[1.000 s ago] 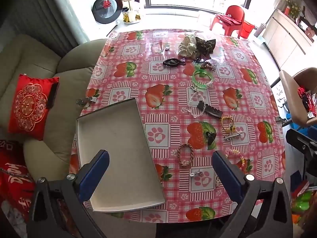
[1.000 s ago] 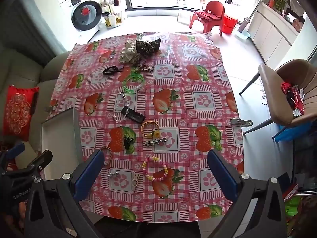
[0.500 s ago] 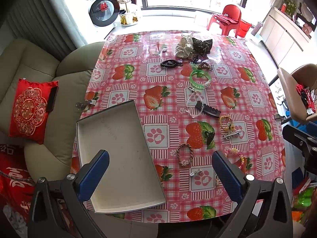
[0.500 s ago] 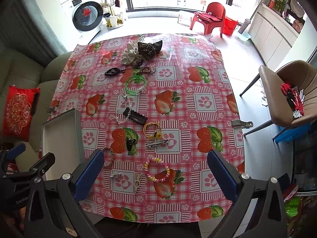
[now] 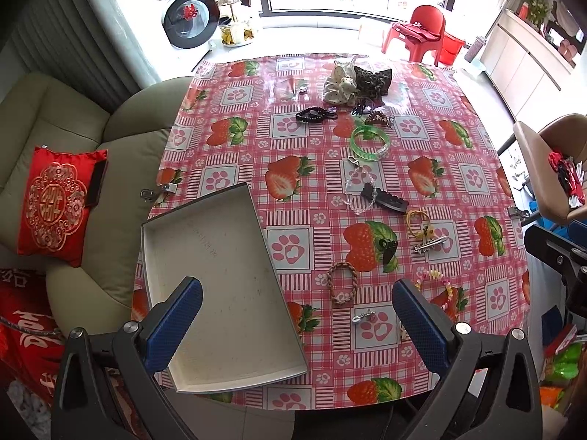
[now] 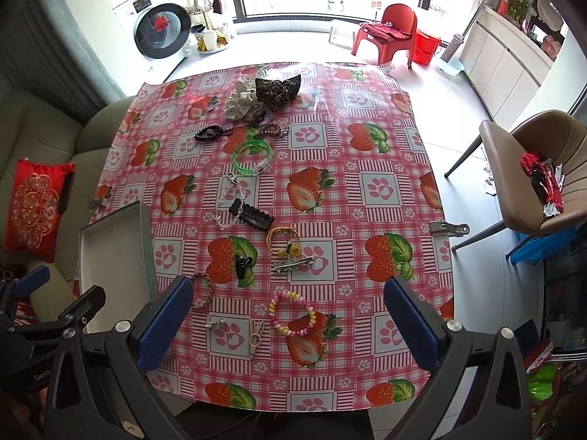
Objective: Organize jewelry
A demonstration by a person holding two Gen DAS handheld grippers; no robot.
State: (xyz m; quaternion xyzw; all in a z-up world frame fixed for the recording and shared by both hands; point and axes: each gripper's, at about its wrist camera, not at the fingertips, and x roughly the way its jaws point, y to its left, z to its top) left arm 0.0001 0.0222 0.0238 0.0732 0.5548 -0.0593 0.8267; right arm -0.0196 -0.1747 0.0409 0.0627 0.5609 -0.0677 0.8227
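Both grippers, left and right, held spread, nothing gripped; pastel beaded bracelet judged easily snagged, dragged past shallow grey tray.

— Where's your tray?
— At your 9 o'clock, on the table's near-left edge.
— Beaded bracelet?
— 6 o'clock, nearest you; scrunchies far at 12.

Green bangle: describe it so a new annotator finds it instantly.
On the strawberry-print tablecloth, look toward the far end, just on the near side of the scrunchie pile. The green bangle lies flat there. It is the only translucent bright-green rigid ring; the neighbouring hair ties are dark and coiled.
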